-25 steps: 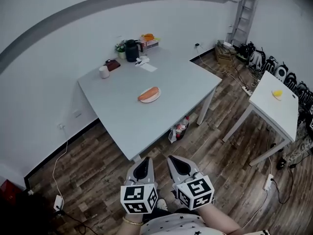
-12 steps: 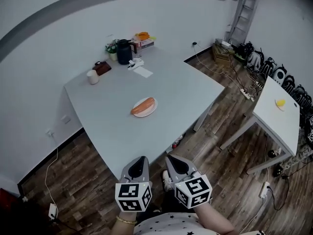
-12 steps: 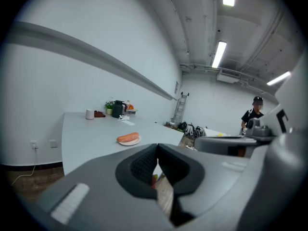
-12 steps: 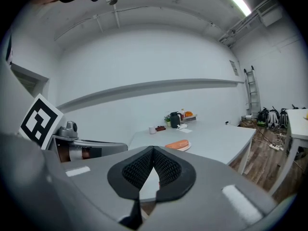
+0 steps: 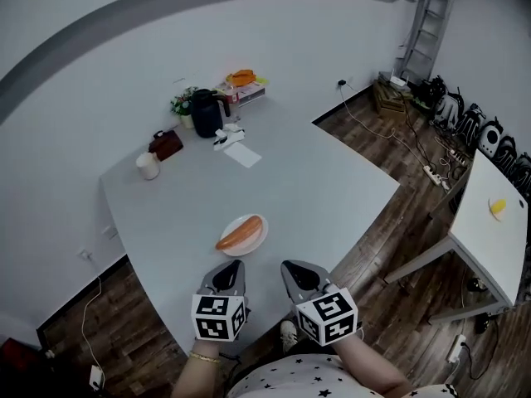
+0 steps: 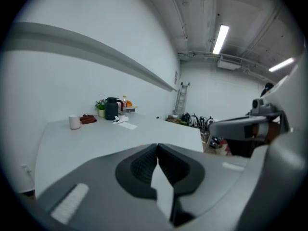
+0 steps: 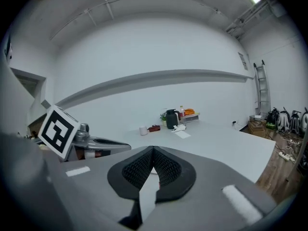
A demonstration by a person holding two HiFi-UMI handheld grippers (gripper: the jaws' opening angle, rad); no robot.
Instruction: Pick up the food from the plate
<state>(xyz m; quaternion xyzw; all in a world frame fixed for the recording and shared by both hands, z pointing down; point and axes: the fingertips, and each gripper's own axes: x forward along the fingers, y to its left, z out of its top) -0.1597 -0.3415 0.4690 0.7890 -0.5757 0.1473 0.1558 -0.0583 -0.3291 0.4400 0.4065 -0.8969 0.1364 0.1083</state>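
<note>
- The left gripper was held with its jaws pressed together and nothing between them.
- The right gripper was likewise closed and empty, just beside the left one.
- Both were held at the near edge of the table, tips pointed toward the plate and just short of it.
- The food, a long orange piece that was perhaps a carrot or a sausage, was lying on the plate and was touched by neither gripper.
- Toward the far corner a dark jug, a cup and a paper were set, well apart from the plate.
- A second table was seen at the right, with a small yellow thing on it.
</note>
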